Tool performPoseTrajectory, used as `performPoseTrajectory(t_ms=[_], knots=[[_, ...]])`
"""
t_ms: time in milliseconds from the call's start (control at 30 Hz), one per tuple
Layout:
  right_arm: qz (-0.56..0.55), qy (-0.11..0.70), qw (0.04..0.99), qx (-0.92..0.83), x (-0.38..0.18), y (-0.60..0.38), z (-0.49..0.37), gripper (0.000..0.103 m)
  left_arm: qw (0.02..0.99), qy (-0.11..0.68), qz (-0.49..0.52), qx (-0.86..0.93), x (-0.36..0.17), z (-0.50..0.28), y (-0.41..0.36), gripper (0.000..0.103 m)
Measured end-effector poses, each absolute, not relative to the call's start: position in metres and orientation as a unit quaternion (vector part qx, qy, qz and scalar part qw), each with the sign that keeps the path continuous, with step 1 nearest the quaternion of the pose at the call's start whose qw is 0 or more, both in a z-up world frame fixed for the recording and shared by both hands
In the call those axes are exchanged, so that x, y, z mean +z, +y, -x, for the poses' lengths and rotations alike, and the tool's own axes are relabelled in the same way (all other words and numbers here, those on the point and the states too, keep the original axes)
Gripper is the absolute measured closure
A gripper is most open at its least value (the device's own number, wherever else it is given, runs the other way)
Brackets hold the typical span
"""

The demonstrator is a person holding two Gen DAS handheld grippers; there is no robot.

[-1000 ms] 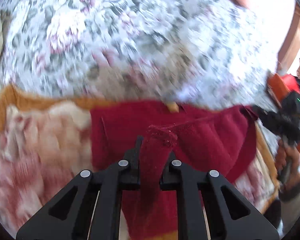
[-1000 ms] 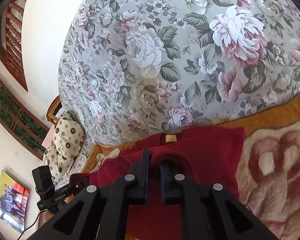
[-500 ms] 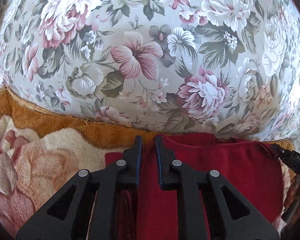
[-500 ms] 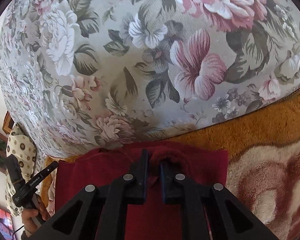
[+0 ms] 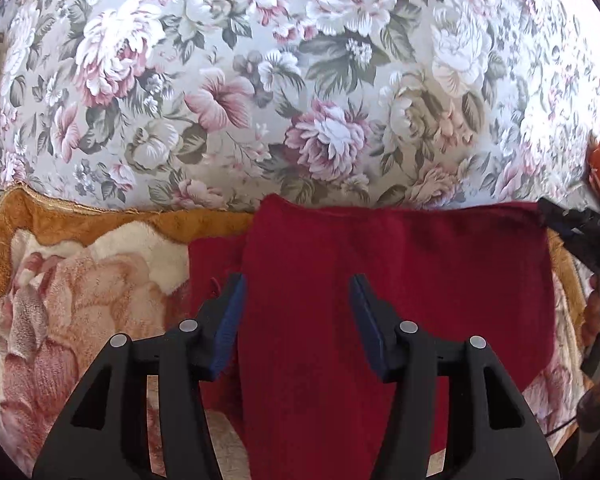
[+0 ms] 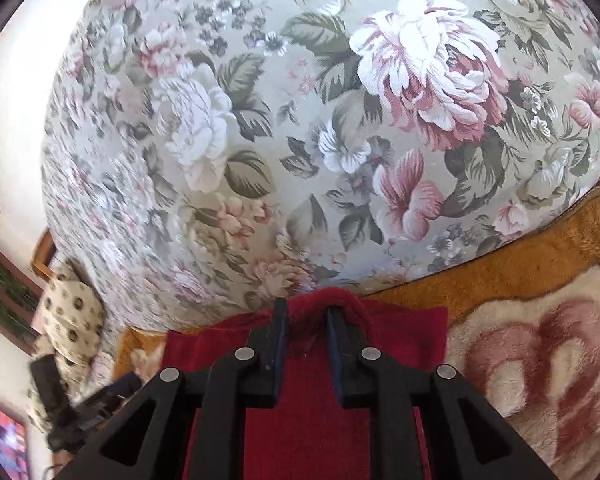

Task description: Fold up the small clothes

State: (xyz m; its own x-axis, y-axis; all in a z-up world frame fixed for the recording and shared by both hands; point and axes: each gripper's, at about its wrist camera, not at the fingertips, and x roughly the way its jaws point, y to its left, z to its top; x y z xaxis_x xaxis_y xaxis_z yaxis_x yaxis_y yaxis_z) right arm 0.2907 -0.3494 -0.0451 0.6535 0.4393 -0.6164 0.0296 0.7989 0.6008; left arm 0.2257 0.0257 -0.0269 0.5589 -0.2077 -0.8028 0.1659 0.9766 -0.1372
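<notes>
A dark red knit garment [image 5: 420, 272] lies folded flat on a plush blanket, with its far edge against the floral sheet. My left gripper [image 5: 297, 278] hovers over the garment's left part. Its jaws are opening wide, and a folded strip of red cloth lies loose between them, untouched by the pads. In the right wrist view the same garment [image 6: 400, 332] shows a raised fold at my right gripper [image 6: 306, 305]. That gripper's jaws are opening, a narrow gap shows between the pads, and the fold sits at the tips without being pinched.
An orange-edged plush blanket [image 5: 80, 280] with a pink flower pattern carries the garment, also seen as blanket [image 6: 520, 272]. Beyond it spreads a floral bedsheet [image 5: 300, 80]. A spotted cushion [image 6: 68, 320] lies at the left. The other black gripper [image 5: 580, 232] shows at the right edge.
Both grippers carried the red cloth forward and down to the garment's far edge. The left jaws went from shut on the cloth to wide apart. The right jaws have started to part.
</notes>
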Motion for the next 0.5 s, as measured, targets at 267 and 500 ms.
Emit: performPoseTrajectory(t_ms=[267, 500], knots=[[-0.243, 0.379, 0.886, 0.108, -0.030, -0.356, -0.288, 0.067, 0.868, 0.489, 0.035, -0.077, -0.061, -0.247, 0.024, 0.050], [-0.154, 0.483, 0.854, 0.118, -0.085, -0.305, -0.316, 0.067, 0.862, 0.502, 0.031, -0.056, -0.079, -0.257, 0.021, 0.050]])
